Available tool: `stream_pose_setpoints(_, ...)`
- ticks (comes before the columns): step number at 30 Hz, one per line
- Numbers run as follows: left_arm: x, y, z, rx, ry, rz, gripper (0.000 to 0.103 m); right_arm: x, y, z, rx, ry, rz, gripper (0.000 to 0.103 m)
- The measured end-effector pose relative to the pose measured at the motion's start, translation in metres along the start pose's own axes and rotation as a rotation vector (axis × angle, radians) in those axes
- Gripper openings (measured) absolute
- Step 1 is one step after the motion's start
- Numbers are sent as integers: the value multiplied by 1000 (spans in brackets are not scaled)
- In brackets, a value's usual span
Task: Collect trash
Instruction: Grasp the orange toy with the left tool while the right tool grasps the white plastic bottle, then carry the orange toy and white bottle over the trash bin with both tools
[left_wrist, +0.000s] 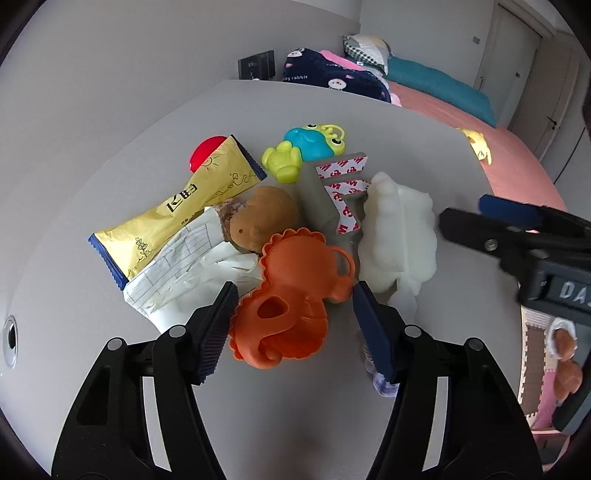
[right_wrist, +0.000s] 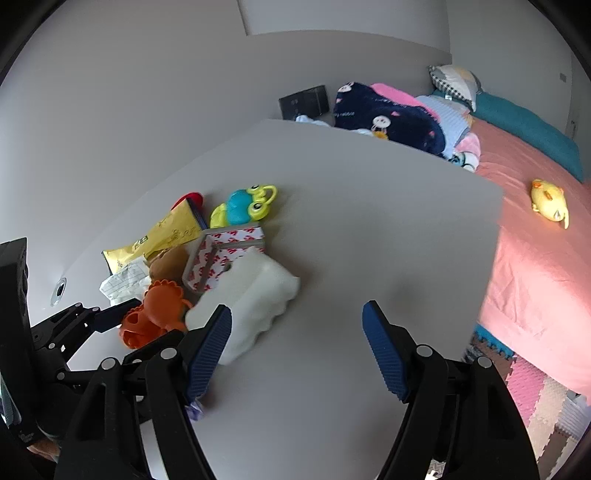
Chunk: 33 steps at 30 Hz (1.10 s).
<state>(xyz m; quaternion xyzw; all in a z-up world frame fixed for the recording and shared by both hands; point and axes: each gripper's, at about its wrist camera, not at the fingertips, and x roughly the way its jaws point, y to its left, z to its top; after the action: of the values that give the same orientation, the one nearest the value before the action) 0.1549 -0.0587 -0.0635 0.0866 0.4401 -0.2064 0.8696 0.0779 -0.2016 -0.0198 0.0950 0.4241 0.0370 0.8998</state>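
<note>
A pile lies on the grey table (left_wrist: 110, 155): a yellow snack wrapper (left_wrist: 177, 210), crumpled lined paper (left_wrist: 188, 273), grey tape strips with red print (left_wrist: 340, 184), a white foam piece (left_wrist: 399, 232), an orange lion toy (left_wrist: 295, 291), a brown toy (left_wrist: 266, 218) and a frog toy (left_wrist: 306, 147). My left gripper (left_wrist: 295, 332) is open, its jaws either side of the orange lion toy. My right gripper (right_wrist: 295, 354) is open and empty over bare table, its left finger next to the foam (right_wrist: 251, 299). The right gripper also shows in the left wrist view (left_wrist: 491, 221).
A red disc (left_wrist: 205, 151) lies behind the wrapper. A small purple thing (left_wrist: 384, 384) sits under my left gripper's right finger. A bed with a pink sheet (right_wrist: 532, 258), blankets, and a yellow duck toy (right_wrist: 550, 199) stands right of the table. Foam floor mats (right_wrist: 546, 398) lie below.
</note>
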Motion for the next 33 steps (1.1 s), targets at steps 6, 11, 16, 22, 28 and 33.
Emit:
stream_pose_setpoints(6, -5, 11, -7, -41, 6, -65, 46, 23, 12, 5, 34, 54, 36, 74)
stream_pose_setpoints(11, -13, 17, -17, -60, 3, -60, 46, 31, 19, 3, 45, 85, 92, 47)
stream_pose_setpoints(16, -22, 19, -20, -88, -6, -47, 46, 18, 18, 1, 25, 59, 109, 11)
stream_pose_setpoints(22, -37, 16, -16, -114, -32, -35, 46, -4, 16, 5, 1, 18, 107, 10)
stream_pose_setpoints(28, -47, 2, -4, -106, -49, -38, 45, -20, -1, 6, 29, 0, 113, 10)
stream_pose_setpoints(33, -55, -16, 6, -85, -73, -40, 45, -39, -21, 6, 53, -32, 112, 10)
